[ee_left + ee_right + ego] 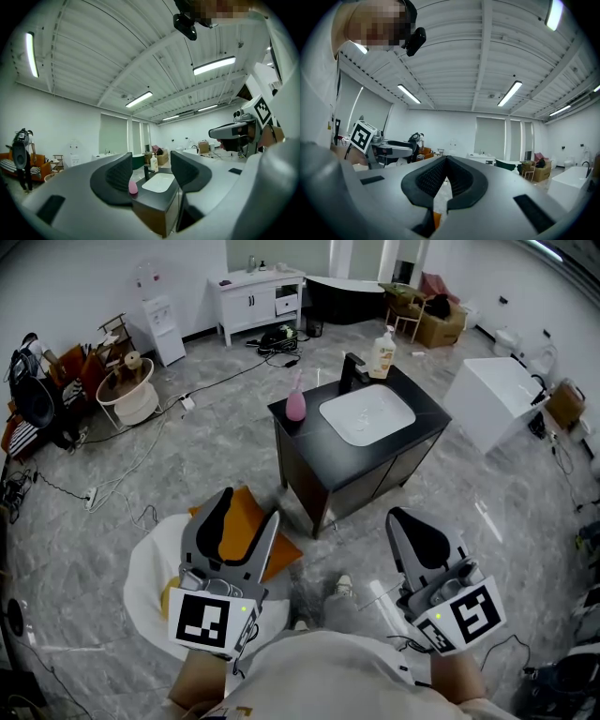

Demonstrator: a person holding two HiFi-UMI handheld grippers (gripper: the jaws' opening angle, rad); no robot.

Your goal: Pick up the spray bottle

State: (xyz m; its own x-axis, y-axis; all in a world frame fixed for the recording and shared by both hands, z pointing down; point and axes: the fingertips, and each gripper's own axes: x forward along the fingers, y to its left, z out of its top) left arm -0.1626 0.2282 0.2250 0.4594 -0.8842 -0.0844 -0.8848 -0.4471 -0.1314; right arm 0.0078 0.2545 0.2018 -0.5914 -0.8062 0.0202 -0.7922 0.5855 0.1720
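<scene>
A pink spray bottle (295,402) stands on the left corner of a black vanity top (427,413), beside the white sink (367,414). In the left gripper view the spray bottle (133,186) shows low between the jaws, far ahead. My left gripper (246,512) is open with nothing between its fingers, well short of the vanity; it also shows as the left gripper (150,161) in its own view. My right gripper (407,519) is shut and empty, its pads together at the right gripper (446,163). A black tap (349,371) and a soap dispenser (382,353) stand behind the sink.
An orange board (246,529) lies on a white round mat (150,563) under my left gripper. A white cabinet (259,298) and a dark bathtub (345,292) stand at the back, a white block (497,399) at the right. Cables (141,456) run across the grey floor.
</scene>
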